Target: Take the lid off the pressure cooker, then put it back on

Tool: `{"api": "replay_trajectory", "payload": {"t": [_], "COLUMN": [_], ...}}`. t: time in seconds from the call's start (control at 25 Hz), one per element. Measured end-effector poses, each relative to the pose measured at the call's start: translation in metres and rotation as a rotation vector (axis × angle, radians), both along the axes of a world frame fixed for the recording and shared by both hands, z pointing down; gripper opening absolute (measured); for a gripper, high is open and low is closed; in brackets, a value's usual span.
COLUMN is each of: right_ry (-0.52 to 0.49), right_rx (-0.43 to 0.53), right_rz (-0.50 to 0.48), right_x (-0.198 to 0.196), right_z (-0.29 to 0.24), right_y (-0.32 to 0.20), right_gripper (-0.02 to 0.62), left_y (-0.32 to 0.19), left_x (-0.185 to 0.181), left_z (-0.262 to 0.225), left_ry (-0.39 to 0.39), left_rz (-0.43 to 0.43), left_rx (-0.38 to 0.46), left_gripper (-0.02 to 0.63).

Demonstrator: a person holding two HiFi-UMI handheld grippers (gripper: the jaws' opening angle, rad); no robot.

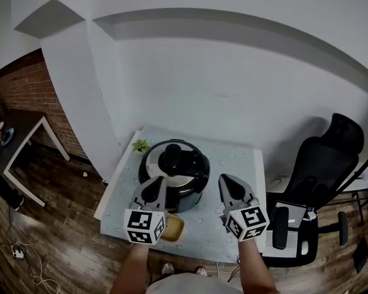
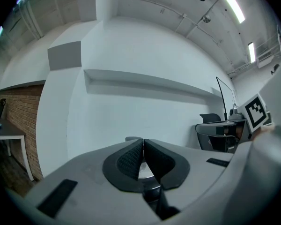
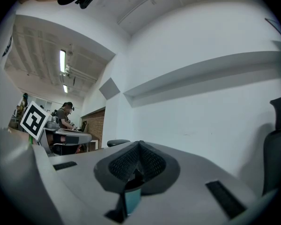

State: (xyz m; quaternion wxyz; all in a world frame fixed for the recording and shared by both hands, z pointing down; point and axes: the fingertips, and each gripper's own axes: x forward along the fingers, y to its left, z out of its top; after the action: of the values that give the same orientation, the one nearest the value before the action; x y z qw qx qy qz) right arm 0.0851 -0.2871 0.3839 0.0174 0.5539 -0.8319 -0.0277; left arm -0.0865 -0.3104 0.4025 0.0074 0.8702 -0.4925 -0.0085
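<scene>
The pressure cooker (image 1: 183, 188) stands on the pale blue table (image 1: 233, 158), with its silver lid (image 1: 153, 162) on and a black knob (image 1: 173, 158) on top. In the head view my left gripper (image 1: 158, 184) lies over the cooker's near-left edge; whether it touches I cannot tell. My right gripper (image 1: 226, 181) sits just right of the cooker, apart from it. In the left gripper view the left gripper (image 2: 142, 146) has its pads pressed together with nothing between them. The right gripper (image 3: 139, 149) is likewise shut and empty, facing the white wall.
A small green plant (image 1: 140, 144) stands at the table's far-left corner. A yellow object (image 1: 173, 227) lies near the front edge below my left gripper. A black office chair (image 1: 322, 164) is at the right, a dark desk (image 1: 21, 133) at the left. A person (image 3: 64, 112) sits far off.
</scene>
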Motion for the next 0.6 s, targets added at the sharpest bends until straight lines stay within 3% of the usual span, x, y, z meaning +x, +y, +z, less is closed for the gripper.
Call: {"api": "replay_trajectory", "payload": {"t": [0.6], "right_ry": [0.003], "right_rx": [0.006], "right_rz": [-0.001], "right_x": [-0.0007], "right_z": [-0.0035], "right_y": [-0.0008], "right_gripper": [0.000], "left_y": [-0.0007], "left_x": [0.0009], "left_z": [0.0001], "left_ry": [0.011], "left_rz": [0.024], "left_rx": [-0.025], "left_gripper": [0.016]}}
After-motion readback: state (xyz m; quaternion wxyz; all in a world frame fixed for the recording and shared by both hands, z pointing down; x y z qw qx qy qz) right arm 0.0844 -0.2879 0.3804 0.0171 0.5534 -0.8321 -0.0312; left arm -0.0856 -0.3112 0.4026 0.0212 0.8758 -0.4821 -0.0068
